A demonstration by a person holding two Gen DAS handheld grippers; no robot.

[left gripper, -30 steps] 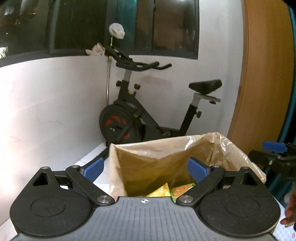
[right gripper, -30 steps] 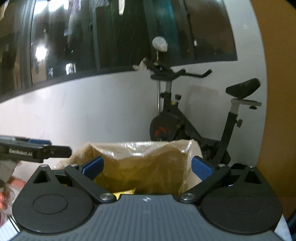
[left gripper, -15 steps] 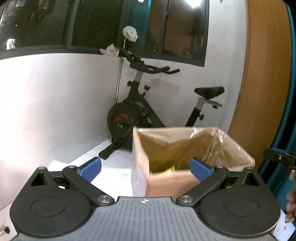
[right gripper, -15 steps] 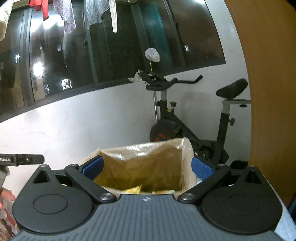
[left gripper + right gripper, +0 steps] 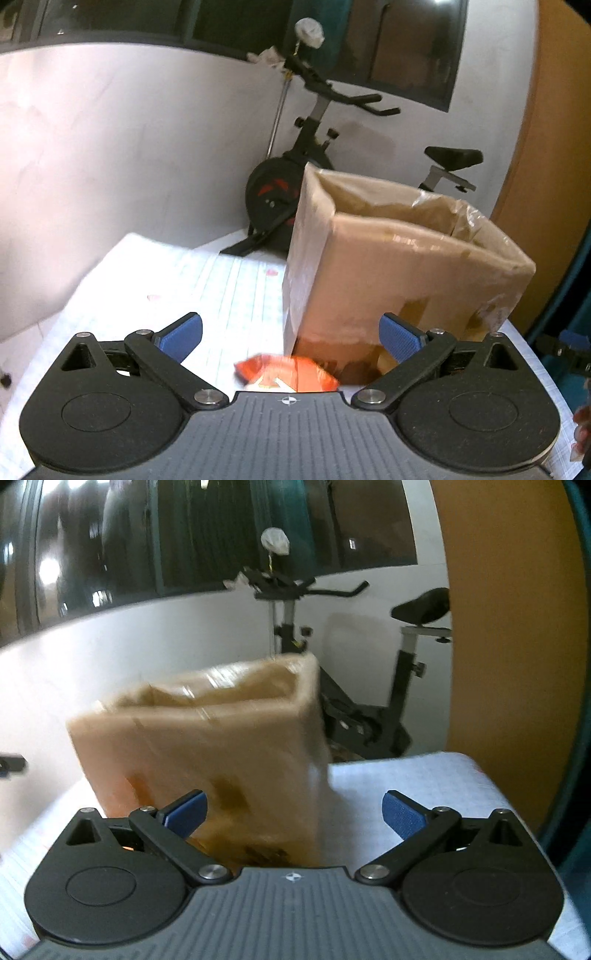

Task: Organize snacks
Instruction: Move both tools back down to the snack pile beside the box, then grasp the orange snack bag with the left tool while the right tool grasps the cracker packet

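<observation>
A tall cardboard box (image 5: 399,273) lined with clear plastic stands on the white gridded table (image 5: 229,291); its inside is hidden from here. An orange-red snack packet (image 5: 288,374) lies on the table at the box's near foot. My left gripper (image 5: 290,338) is open and empty, just above and behind the packet. My right gripper (image 5: 293,814) is open and empty, facing the blurred box (image 5: 207,753) from the other side. The right gripper's tip (image 5: 570,343) shows at the far right of the left wrist view.
A black exercise bike (image 5: 295,177) stands behind the table against the white wall, also in the right wrist view (image 5: 369,709). A wooden panel (image 5: 509,627) rises at the right. The table edge (image 5: 484,775) lies right of the box.
Both grippers have pulled back and dropped lower from above the box opening. The box's outer sides now show, its contents have gone out of sight, and the orange packet has come into view.
</observation>
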